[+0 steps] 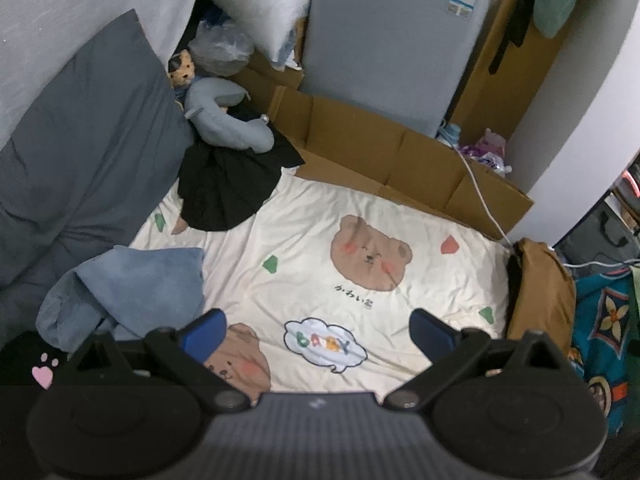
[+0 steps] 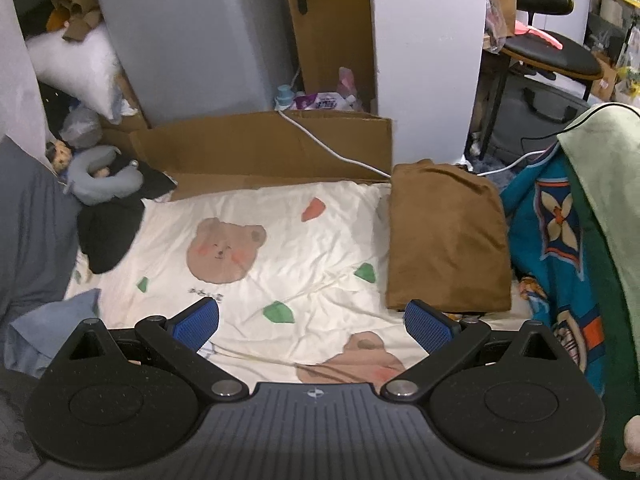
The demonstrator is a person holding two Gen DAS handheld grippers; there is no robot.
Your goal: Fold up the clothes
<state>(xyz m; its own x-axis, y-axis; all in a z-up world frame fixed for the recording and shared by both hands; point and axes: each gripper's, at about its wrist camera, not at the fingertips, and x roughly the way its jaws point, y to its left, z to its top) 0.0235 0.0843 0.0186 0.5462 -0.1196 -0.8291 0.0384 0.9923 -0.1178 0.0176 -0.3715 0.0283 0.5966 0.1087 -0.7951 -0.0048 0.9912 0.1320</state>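
Observation:
A folded brown garment (image 2: 446, 236) lies at the right edge of the cream bear-print sheet (image 2: 304, 240); it also shows in the left wrist view (image 1: 540, 292). A crumpled blue garment (image 1: 124, 292) lies at the sheet's left, just past my left gripper's left finger; its corner shows in the right wrist view (image 2: 52, 320). A black garment (image 1: 228, 184) is heaped at the far left. My left gripper (image 1: 318, 330) is open and empty above the sheet. My right gripper (image 2: 312, 320) is open and empty, its right finger near the brown garment's front edge.
A grey duvet (image 1: 80, 152) bounds the left side. A grey neck pillow (image 1: 228, 120) and a small doll sit behind the black garment. Flattened cardboard (image 1: 400, 156), a white cable and a grey appliance stand at the back. A blue patterned blanket (image 2: 560, 248) hangs at the right.

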